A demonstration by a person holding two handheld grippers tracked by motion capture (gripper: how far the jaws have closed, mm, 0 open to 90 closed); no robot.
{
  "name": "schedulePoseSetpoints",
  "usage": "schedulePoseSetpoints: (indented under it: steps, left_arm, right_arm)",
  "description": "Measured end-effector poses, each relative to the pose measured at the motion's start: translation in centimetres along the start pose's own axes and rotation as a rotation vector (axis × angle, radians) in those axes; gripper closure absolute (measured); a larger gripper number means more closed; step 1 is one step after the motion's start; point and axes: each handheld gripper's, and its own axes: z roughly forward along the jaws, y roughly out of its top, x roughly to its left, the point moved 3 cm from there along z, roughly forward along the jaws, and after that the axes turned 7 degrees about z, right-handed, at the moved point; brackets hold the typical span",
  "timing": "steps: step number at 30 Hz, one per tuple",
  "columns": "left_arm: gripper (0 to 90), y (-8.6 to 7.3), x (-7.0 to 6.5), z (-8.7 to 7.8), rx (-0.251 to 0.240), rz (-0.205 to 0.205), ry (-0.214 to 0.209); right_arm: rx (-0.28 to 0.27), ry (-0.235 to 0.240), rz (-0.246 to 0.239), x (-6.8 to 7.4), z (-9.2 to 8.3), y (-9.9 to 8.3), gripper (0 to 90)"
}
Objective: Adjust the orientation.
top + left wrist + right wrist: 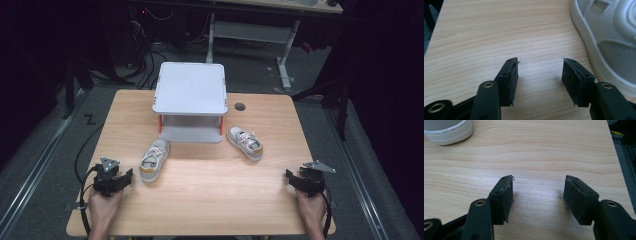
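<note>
Two small grey-and-white sneakers lie on the wooden table [210, 190]. The left sneaker [153, 160] has a tan heel and points away from me; its side [609, 42] fills the right of the left gripper view. The right sneaker [245, 143] lies angled near the shelf, and its sole [447, 131] shows at the top left of the right gripper view. My left gripper [125, 178] rests near the table's front left, open and empty [540, 68], just left of the left sneaker. At the front right my right gripper [290, 176] is open and empty [539, 186].
A grey two-level shelf [190, 89] with orange posts stands at the table's back middle, its lower level [190, 134] bare. A round cable hole [240, 106] sits to the right of it. Cables trail off the table's left edge. Dark floor and desk legs lie beyond.
</note>
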Motion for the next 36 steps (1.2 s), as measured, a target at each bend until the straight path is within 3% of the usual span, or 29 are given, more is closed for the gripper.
schedulePoseSetpoints:
  steps: [3, 9, 11, 14, 21, 24, 25, 31, 36]
  left_arm:
    - [53.9, 0.3, 0.1, -0.4, -0.011, -0.015, 0.011]
    - [57.9, 1.0, 0.3, -1.8, -0.038, -0.025, -0.011]
    - [57.9, 1.5, 0.5, -2.9, -0.065, -0.052, -0.015]
    - [56.3, 2.3, 0.3, -3.9, -0.095, -0.056, -0.049]
    - [52.0, 4.0, -0.8, -4.0, -0.088, -0.025, -0.131]
    - [48.5, 5.4, -1.5, -3.4, -0.050, -0.009, -0.209]
    - [48.6, 5.7, -1.8, -3.2, -0.041, -0.003, -0.213]
    - [52.8, 6.7, -2.9, -1.6, 0.025, 0.077, -0.188]
    - [55.7, 6.8, -3.1, -0.6, 0.066, 0.104, -0.175]
  right_arm:
    - [0.000, -0.002, -0.002, 0.0, 0.0, 0.0, 41.8]
    - [0.000, -0.002, -0.002, 0.0, 0.0, 0.0, 41.8]
    - [0.000, -0.001, -0.001, 0.0, 0.0, 0.0, 41.9]
    - [0.000, -0.002, -0.001, 0.0, 0.0, 0.0, 41.9]
    - [-0.001, -0.002, -0.002, 0.0, 0.0, 0.0, 41.9]
    - [-0.001, 0.001, 0.004, 0.0, 0.0, 0.0, 41.5]
    - [-0.002, 0.003, 0.005, -0.1, 0.0, 0.0, 41.6]
    - [-0.001, 0.005, 0.008, -0.1, 0.0, 0.0, 41.6]
    - [-0.002, 0.006, 0.009, -0.1, 0.0, 0.0, 41.6]
